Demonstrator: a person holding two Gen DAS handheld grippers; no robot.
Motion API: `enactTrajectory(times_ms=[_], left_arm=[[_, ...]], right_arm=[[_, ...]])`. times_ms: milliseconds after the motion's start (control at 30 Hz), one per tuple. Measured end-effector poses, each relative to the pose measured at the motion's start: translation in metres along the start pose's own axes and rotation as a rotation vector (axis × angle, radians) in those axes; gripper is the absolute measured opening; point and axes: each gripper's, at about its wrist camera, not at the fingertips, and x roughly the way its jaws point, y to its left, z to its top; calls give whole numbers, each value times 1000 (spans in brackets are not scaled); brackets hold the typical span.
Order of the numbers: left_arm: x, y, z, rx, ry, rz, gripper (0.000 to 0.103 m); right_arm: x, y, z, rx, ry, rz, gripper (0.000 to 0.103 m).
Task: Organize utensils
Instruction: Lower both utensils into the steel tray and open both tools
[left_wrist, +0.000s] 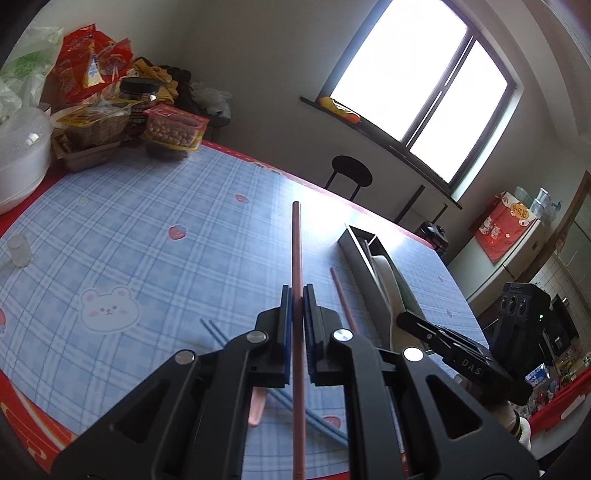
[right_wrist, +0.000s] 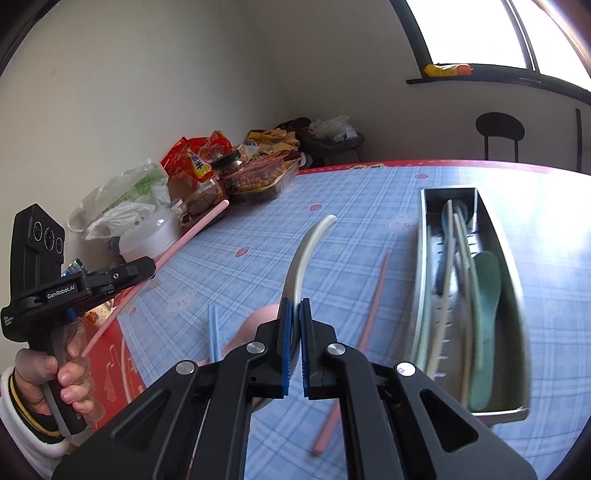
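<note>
Clamping a pink chopstick between its closed jaws, the left gripper holds it lifted above the blue checked tablecloth. The right gripper is closed on the handle of a white spoon, raised just left of the metal utensil tray, which holds several spoons. A second pink chopstick and two blue chopsticks lie on the cloth.
</note>
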Motion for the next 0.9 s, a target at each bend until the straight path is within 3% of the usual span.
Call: enactTrajectory(times_ms=[167,333,467,633,900], left_arm=[[35,-44,11,17,18,-64,10],[79,-89,17,45,57,-113,10],[116,-112,17,4,87,-168,10],[157,-132,9,-37,135,-203,10],[200,-143,-2,-85,181,-187,10]], right_arm=[[-14,-46,21,7,-22,-77,5],[-19,-90,18,58,-15,-103,5],[-16,-105,13,46,8,-171,5],[-8,-113,10,32,54,-197,5],[4,-114,5,37,91,-203,5]])
